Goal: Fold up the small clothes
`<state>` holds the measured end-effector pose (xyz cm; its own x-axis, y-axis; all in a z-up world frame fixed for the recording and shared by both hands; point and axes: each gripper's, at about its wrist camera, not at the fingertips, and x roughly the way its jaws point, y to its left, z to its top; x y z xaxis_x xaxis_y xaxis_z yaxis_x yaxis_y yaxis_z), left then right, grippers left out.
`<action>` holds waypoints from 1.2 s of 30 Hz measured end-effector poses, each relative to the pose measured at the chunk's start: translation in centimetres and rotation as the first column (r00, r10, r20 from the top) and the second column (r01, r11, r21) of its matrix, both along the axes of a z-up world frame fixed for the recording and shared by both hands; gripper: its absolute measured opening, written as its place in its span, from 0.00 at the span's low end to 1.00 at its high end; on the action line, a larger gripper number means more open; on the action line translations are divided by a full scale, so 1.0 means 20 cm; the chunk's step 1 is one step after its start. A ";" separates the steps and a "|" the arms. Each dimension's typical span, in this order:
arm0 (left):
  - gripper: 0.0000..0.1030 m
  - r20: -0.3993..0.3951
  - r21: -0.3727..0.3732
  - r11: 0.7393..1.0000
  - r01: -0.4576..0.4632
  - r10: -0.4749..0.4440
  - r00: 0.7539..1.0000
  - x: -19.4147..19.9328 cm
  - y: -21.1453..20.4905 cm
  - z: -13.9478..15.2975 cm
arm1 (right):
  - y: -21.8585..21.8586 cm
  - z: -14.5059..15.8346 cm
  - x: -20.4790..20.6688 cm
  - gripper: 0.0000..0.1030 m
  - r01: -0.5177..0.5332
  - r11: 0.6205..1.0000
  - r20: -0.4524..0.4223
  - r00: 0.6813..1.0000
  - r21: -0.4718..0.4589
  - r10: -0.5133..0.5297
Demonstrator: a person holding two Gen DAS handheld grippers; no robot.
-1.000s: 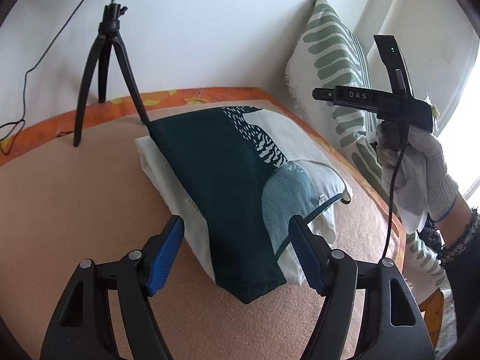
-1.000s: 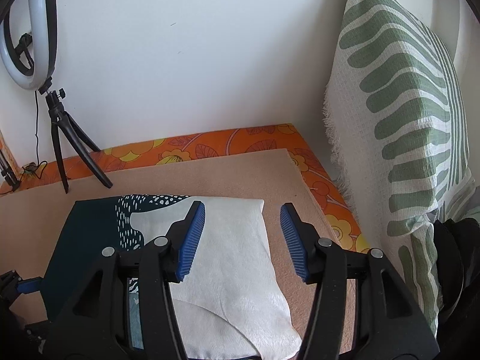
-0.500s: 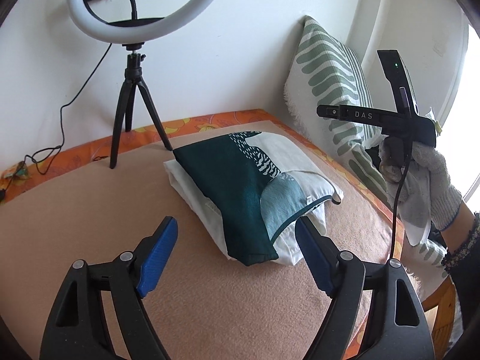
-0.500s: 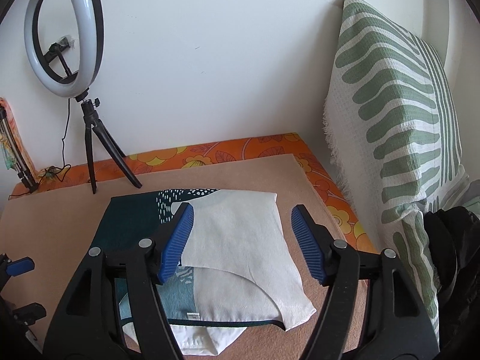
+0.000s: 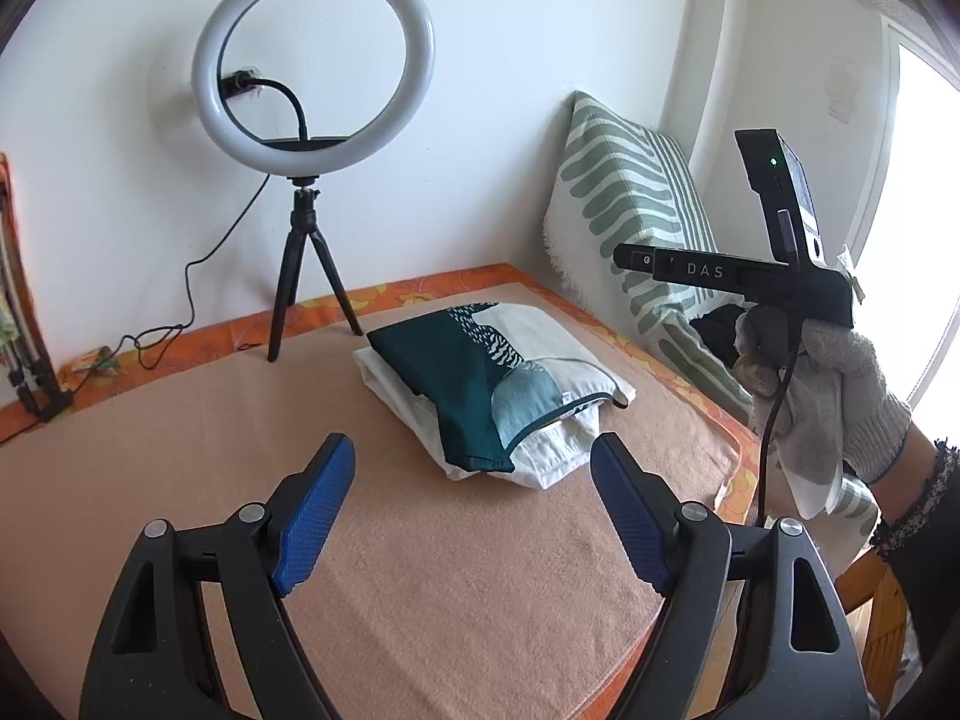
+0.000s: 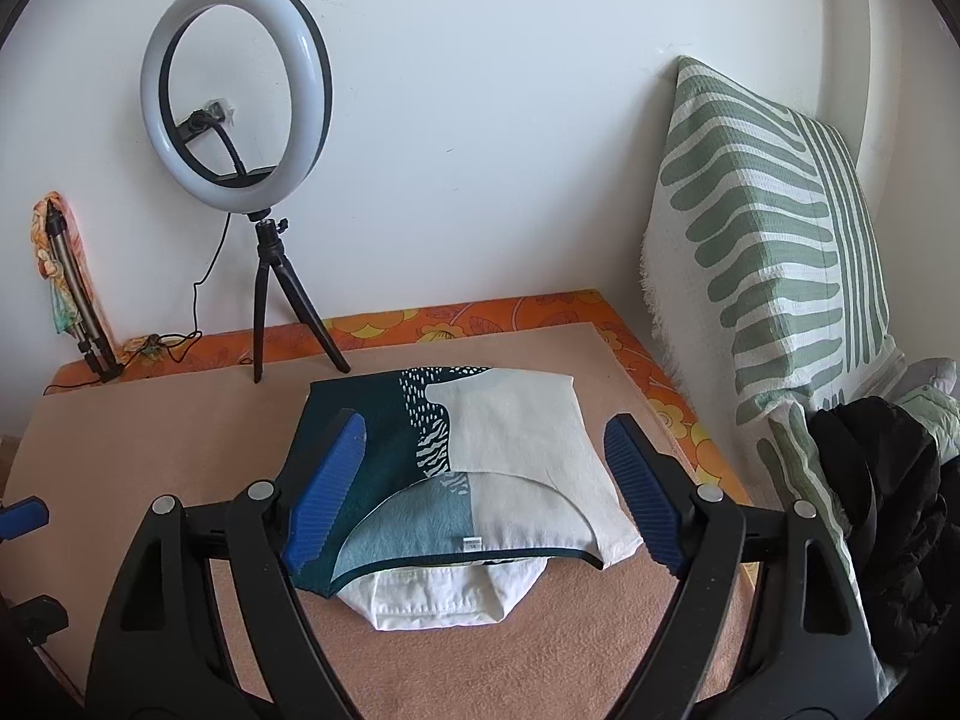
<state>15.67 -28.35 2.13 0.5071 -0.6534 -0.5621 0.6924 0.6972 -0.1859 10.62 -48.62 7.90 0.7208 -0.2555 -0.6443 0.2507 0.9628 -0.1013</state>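
A folded dark teal, light blue and white patterned garment [image 5: 474, 378] lies on top of a folded white garment [image 5: 540, 450] on the tan blanket [image 5: 420, 570]. The stack also shows in the right wrist view [image 6: 456, 468], with the white garment [image 6: 444, 594] sticking out under its near edge. My left gripper [image 5: 474, 504] is open and empty, held back from the stack. My right gripper [image 6: 480, 480] is open and empty, held above and short of the stack. It shows from the side in the left wrist view [image 5: 750, 276], held by a gloved hand.
A ring light on a black tripod [image 5: 312, 192] stands at the back by the wall, with its cable trailing left. A green-striped pillow [image 6: 774, 252] leans at the right. Dark clothing [image 6: 882, 510] lies beside it. An orange floral edge [image 6: 480, 324] borders the blanket.
Both grippers have pulled back and up from the folded stack, which now looks smaller and lies untouched. Both stayed open.
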 end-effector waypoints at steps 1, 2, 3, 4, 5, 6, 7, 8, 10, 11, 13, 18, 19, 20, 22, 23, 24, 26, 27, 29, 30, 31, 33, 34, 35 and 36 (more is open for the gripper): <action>0.79 0.005 -0.004 1.000 -0.001 0.001 1.000 -0.02 0.03 0.01 | 0.04 0.01 -0.03 0.82 0.002 1.000 0.003 1.000 -0.003 -0.002; 0.79 0.008 -0.010 1.000 -0.002 0.003 1.000 -0.05 0.06 0.03 | 0.07 0.02 -0.05 0.82 0.005 1.000 0.005 1.000 -0.004 -0.005; 0.80 0.010 -0.016 1.000 -0.005 0.005 1.000 -0.07 0.09 0.03 | 0.10 0.02 -0.08 0.82 0.004 1.000 0.008 1.000 -0.001 -0.004; 0.80 0.010 -0.022 1.000 -0.007 0.008 1.000 -0.08 0.12 0.04 | 0.13 0.02 -0.10 0.83 0.007 1.000 0.011 1.000 0.005 -0.007; 0.80 0.010 -0.026 1.000 -0.006 0.006 1.000 -0.10 0.15 0.04 | 0.16 0.02 -0.13 0.84 0.010 1.000 0.010 1.000 0.008 -0.010; 0.80 0.016 -0.027 1.000 -0.003 0.003 1.000 -0.12 0.17 0.05 | 0.20 0.02 -0.16 0.87 0.015 1.000 0.016 1.000 0.013 -0.015; 0.80 0.027 -0.026 1.000 -0.003 0.004 1.000 -0.15 0.20 0.06 | 0.23 0.02 -0.19 0.90 0.021 1.000 0.026 0.999 0.018 -0.021; 0.80 0.039 -0.024 1.000 -0.003 0.004 0.999 -0.17 0.23 0.06 | 0.26 0.02 -0.23 0.91 0.025 0.999 0.039 0.999 0.023 -0.026; 0.80 0.056 -0.024 1.000 -0.008 0.009 0.998 -0.22 0.28 0.07 | 0.34 0.02 -0.29 0.93 0.029 0.999 0.056 0.998 0.027 -0.030; 0.80 0.058 -0.025 1.000 -0.007 0.009 0.998 -0.24 0.31 0.07 | 0.37 0.01 -0.32 0.93 0.033 0.999 0.058 0.998 0.026 -0.034; 0.80 0.060 -0.022 1.000 -0.003 0.005 0.998 -0.27 0.37 0.06 | 0.43 -0.01 -0.37 0.94 0.040 0.999 0.060 0.997 0.025 -0.041; 0.80 0.078 0.007 1.000 0.008 -0.008 0.997 -0.35 0.47 0.03 | 0.56 -0.07 -0.50 1.00 0.055 0.998 0.072 0.996 0.018 -0.056; 0.80 0.072 0.014 1.000 0.004 -0.005 0.997 -0.36 0.48 0.02 | 0.59 -0.09 -0.53 1.00 0.061 0.998 0.076 0.995 0.011 -0.061; 0.81 0.065 0.020 1.000 0.002 -0.004 0.998 -0.36 0.50 0.01 | 0.61 -0.10 -0.55 1.00 0.065 0.998 0.078 0.995 0.010 -0.065; 0.82 0.060 0.021 1.000 -0.003 0.002 0.998 -0.37 0.54 -0.01 | 0.64 -0.13 -0.57 1.00 0.067 0.998 0.081 0.994 0.020 -0.068; 0.82 0.066 0.019 1.000 -0.009 0.007 0.998 -0.38 0.55 -0.02 | 0.66 -0.14 -0.58 1.00 0.069 0.997 0.081 0.994 0.018 -0.070; 0.84 0.076 0.018 1.000 -0.015 0.014 0.997 -0.39 0.57 -0.02 | 0.67 -0.15 -0.59 1.00 0.072 0.997 0.081 0.994 0.016 -0.073; 0.96 0.105 0.015 0.999 -0.031 0.029 0.994 -0.40 0.59 -0.03 | 0.70 -0.18 -0.61 1.00 0.083 0.996 0.084 0.993 0.009 -0.084; 1.00 0.122 0.007 0.999 -0.040 0.039 0.992 -0.41 0.60 -0.03 | 0.71 -0.19 -0.62 1.00 0.086 0.996 0.088 0.992 0.007 -0.086; 1.00 0.154 -0.009 0.999 -0.051 0.052 0.987 -0.42 0.63 -0.03 | 0.73 -0.21 -0.63 1.00 0.090 0.996 0.095 0.991 0.002 -0.090; 1.00 0.161 -0.015 0.999 -0.047 0.049 0.986 -0.42 0.64 -0.03 | 0.74 -0.21 -0.63 1.00 0.095 0.996 0.096 0.991 0.003 -0.094; 1.00 0.161 -0.017 0.999 -0.046 0.048 0.986 -0.42 0.64 -0.03 | 0.75 -0.22 -0.64 1.00 0.099 0.995 0.106 0.989 0.011 -0.100; 1.00 0.153 -0.009 0.999 -0.046 0.047 0.987 -0.41 0.65 -0.04 | 0.76 -0.23 -0.65 1.00 0.115 0.993 0.130 0.985 0.012 -0.116; 1.00 0.148 -0.004 0.999 -0.051 0.051 0.988 -0.41 0.65 -0.05 | 0.76 -0.23 -0.65 1.00 0.121 0.993 0.135 0.983 0.013 -0.122; 1.00 0.141 -0.004 0.998 -0.055 0.055 0.988 -0.40 0.66 -0.05 | 0.77 -0.24 -0.65 1.00 0.124 0.992 0.138 0.983 0.017 -0.125; 1.00 0.130 -0.005 0.998 -0.058 0.058 0.990 -0.39 0.66 -0.06 | 0.77 -0.24 -0.65 1.00 0.119 0.993 0.139 0.983 0.022 -0.121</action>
<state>7.80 -15.18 0.95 0.6128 -0.6215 -0.4880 0.6693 0.7366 -0.0976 -2.41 -33.21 3.19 0.7689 -0.3375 -0.5431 0.3751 0.9259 -0.0443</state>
